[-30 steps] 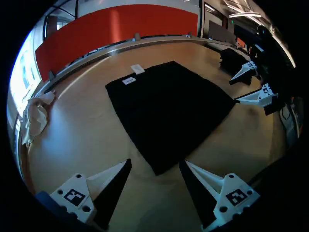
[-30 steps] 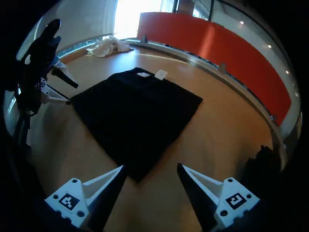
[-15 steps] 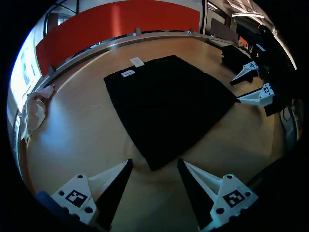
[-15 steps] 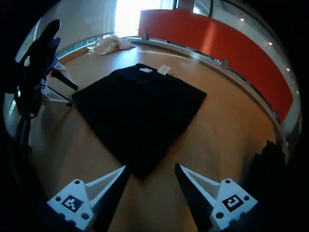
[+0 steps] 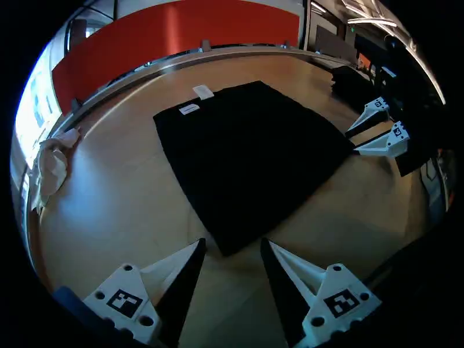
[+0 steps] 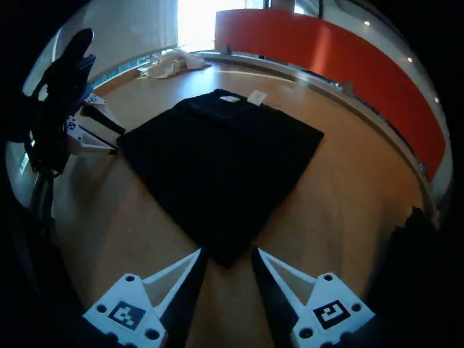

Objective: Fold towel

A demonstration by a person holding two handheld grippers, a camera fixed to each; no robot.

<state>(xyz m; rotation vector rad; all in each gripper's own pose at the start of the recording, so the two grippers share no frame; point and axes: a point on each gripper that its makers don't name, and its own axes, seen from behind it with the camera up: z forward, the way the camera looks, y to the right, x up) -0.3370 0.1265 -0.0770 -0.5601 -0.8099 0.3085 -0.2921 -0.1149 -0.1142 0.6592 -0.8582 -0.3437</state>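
Note:
A black towel [image 5: 249, 151] lies spread flat on the wooden table [image 5: 116, 197], with white tags [image 5: 189, 108] at its far edge. My left gripper [image 5: 232, 242] is open, its fingers standing either side of the towel's near corner, just above the table. My right gripper [image 6: 228, 252] is open too, its fingers narrowly flanking another corner of the towel [image 6: 223, 162]. In the left gripper view the right gripper [image 5: 352, 142] sits at the towel's right corner. In the right gripper view the left gripper [image 6: 119, 142] and the hand holding it are at the left corner.
A crumpled white cloth [image 5: 52, 165] lies near the table's far left edge and reappears as the white cloth [image 6: 171, 61]. A dark pile of fabric [image 5: 348, 81] sits at the far right. A red wall panel [image 5: 174, 35] runs behind the table.
Both grippers have narrowed their fingers and moved in closer to their towel corners. The towel has not moved.

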